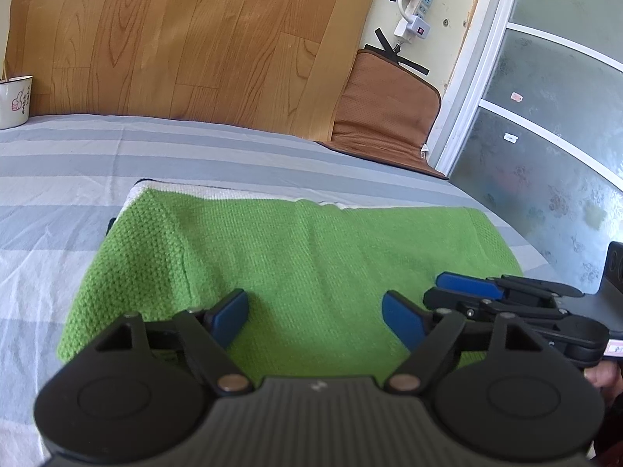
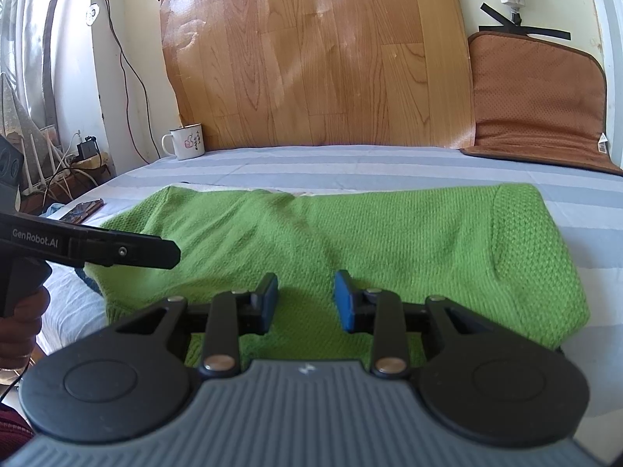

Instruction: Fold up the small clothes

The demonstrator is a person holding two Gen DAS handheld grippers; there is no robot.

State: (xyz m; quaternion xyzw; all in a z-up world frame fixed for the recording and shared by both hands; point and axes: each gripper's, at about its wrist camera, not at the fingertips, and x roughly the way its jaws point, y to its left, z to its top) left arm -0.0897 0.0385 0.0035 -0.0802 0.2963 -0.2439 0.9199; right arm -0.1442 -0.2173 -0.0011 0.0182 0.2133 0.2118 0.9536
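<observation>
A striped bed carries a folded green sweater spread beneath and ahead of both grippers. The left gripper gapes wide over it, released; the right gripper stands part open, pinching nothing.

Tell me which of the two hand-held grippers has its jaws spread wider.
The left hand-held gripper: its blue pads stand far apart over the green sweater, while the right hand-held gripper shows only a narrow gap.
</observation>
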